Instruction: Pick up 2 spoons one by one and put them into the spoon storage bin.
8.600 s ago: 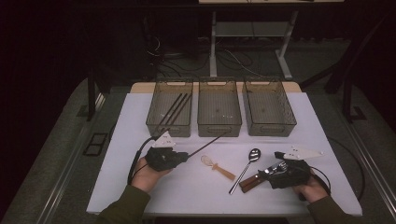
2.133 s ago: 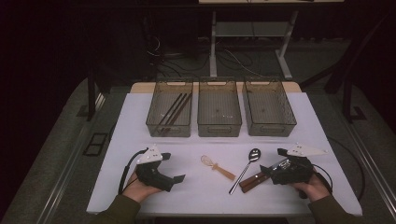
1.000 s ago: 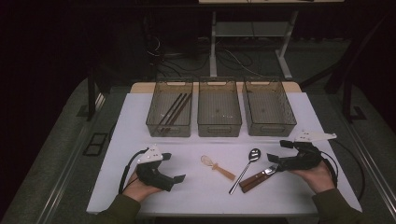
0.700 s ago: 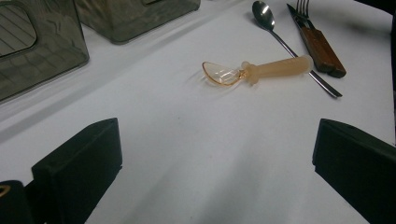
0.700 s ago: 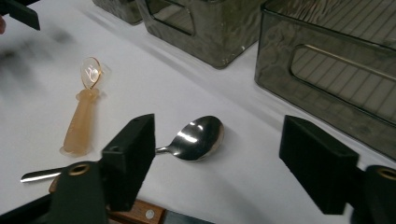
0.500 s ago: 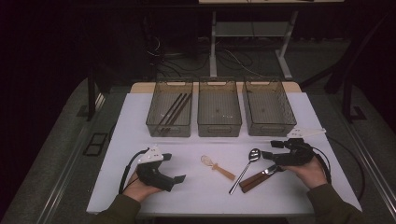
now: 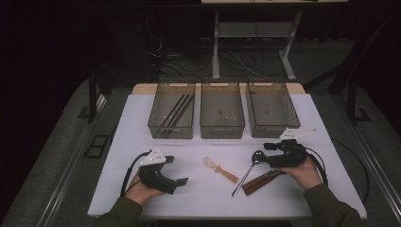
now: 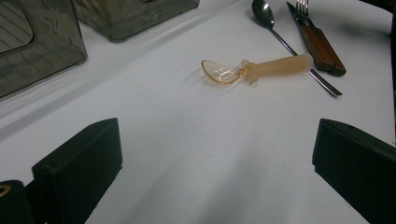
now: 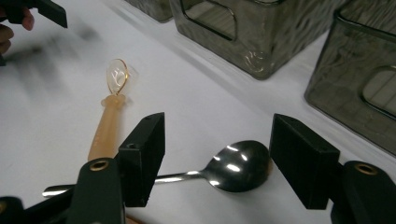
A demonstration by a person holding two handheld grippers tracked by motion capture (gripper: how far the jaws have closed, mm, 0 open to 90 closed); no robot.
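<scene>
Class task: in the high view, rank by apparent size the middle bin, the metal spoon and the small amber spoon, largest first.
1. Middle bin, by far the largest.
2. Metal spoon, long and thin.
3. Amber spoon, the shortest.
The bin lies farther from the camera yet looks biggest, so the order is safe.

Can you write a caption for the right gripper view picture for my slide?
Right gripper with open jaws either side of a metal spoon on the white table.
</scene>
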